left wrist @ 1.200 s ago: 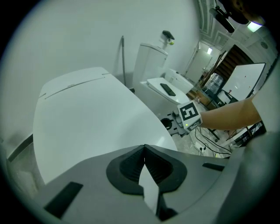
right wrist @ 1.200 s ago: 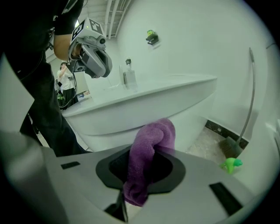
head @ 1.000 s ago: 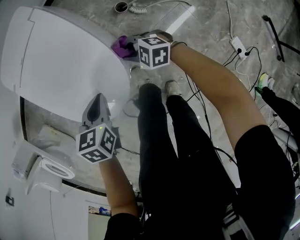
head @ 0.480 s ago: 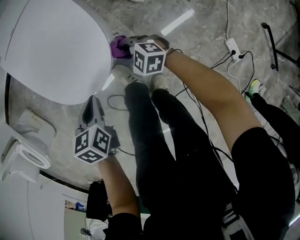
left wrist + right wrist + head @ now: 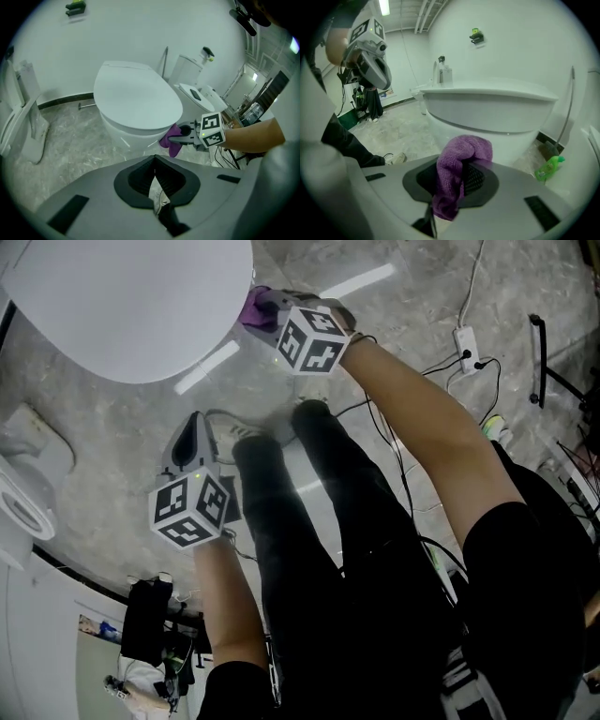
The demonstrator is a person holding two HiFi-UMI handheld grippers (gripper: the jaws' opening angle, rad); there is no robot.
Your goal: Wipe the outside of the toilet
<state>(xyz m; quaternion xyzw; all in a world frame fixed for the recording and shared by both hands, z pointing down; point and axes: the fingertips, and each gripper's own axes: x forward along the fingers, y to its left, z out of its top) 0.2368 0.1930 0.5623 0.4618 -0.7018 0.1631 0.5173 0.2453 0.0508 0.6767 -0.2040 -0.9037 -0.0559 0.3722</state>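
The white toilet (image 5: pixel 122 296) has its lid down and fills the top left of the head view. My right gripper (image 5: pixel 268 308) is shut on a purple cloth (image 5: pixel 255 306), which is pressed to the bowl's front right rim. In the right gripper view the cloth (image 5: pixel 461 164) bulges between the jaws, just short of the bowl's outer wall (image 5: pixel 487 117). The left gripper view shows the same cloth (image 5: pixel 171 140) against the bowl (image 5: pixel 136 126). My left gripper (image 5: pixel 194 427) hangs over the floor beside the toilet, apart from it, shut with nothing in it.
A person's black-trousered legs and shoes (image 5: pixel 309 413) stand between the grippers. Cables and a power strip (image 5: pixel 466 337) lie on the marble floor at right. A second white fixture (image 5: pixel 19 493) sits at left. A green bottle (image 5: pixel 548 168) stands by the wall behind the bowl.
The head view has swung, so the toilet now sits higher and further left in it. My right gripper stays at the rim with the cloth. The left gripper has barely moved.
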